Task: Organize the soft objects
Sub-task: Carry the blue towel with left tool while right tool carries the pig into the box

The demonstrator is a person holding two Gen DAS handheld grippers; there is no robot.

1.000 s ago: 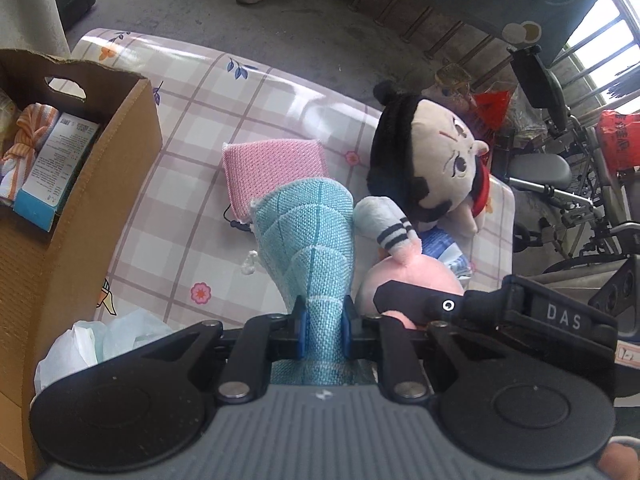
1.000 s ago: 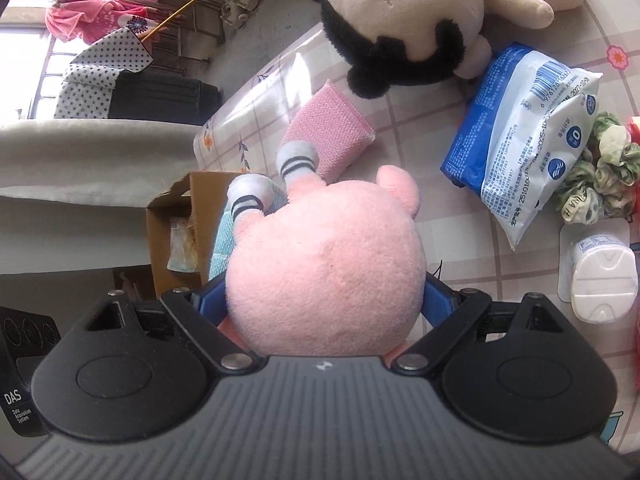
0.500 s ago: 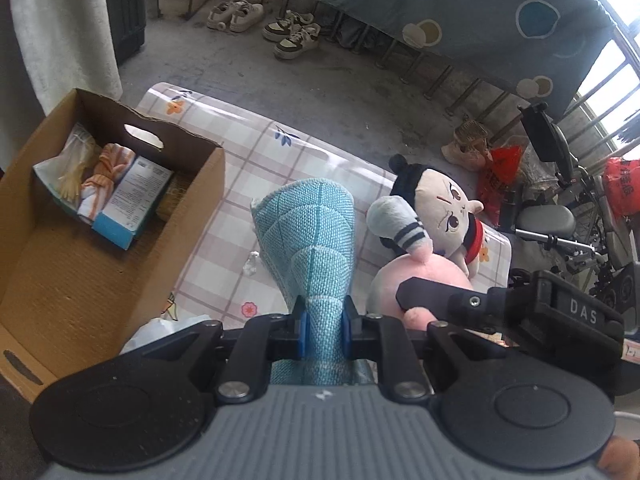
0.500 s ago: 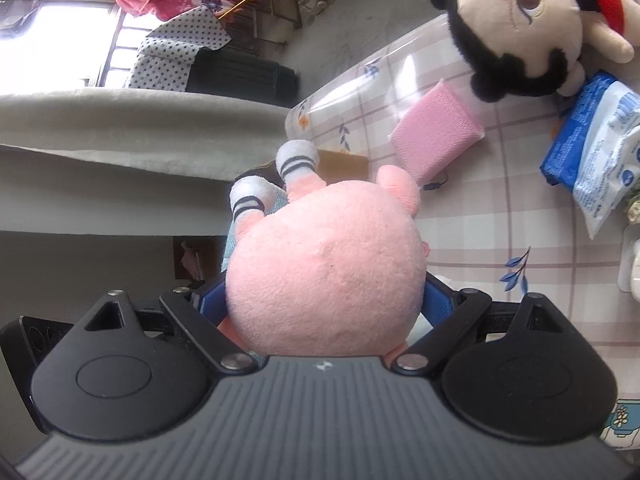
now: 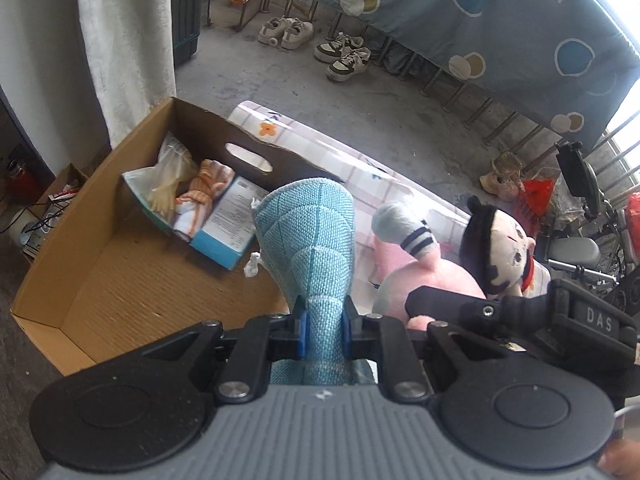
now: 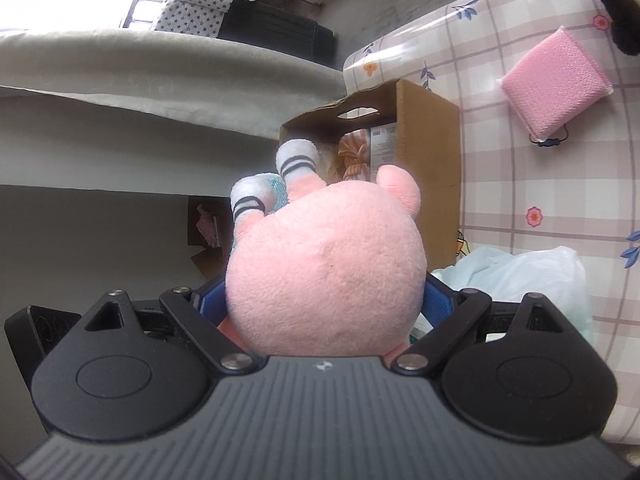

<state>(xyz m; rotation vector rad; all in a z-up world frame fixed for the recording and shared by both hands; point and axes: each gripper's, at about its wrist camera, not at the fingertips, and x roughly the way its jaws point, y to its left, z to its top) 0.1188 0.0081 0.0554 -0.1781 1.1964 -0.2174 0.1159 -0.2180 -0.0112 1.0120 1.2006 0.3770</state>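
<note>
Both grippers lifted toward cardboard box (image 5: pixel 120 264), left gripper (image 5: pixel 322 330) pinching teal woven cloth (image 5: pixel 312 240), right gripper (image 6: pixel 324 304) clasping pink plush toy (image 6: pixel 324 276).

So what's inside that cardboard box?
The cardboard box holds a clear bag, an orange striped cloth and a blue-edged packet. Anything beneath them is covered.

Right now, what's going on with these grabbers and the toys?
A person is tidying soft things with two hand-held grippers. The left gripper pinches a blue cloth; the right gripper clasps a pink plush toy. Both are held above the cardboard box, which already holds some packets. A doll and a pink sponge remain on the table.
</note>
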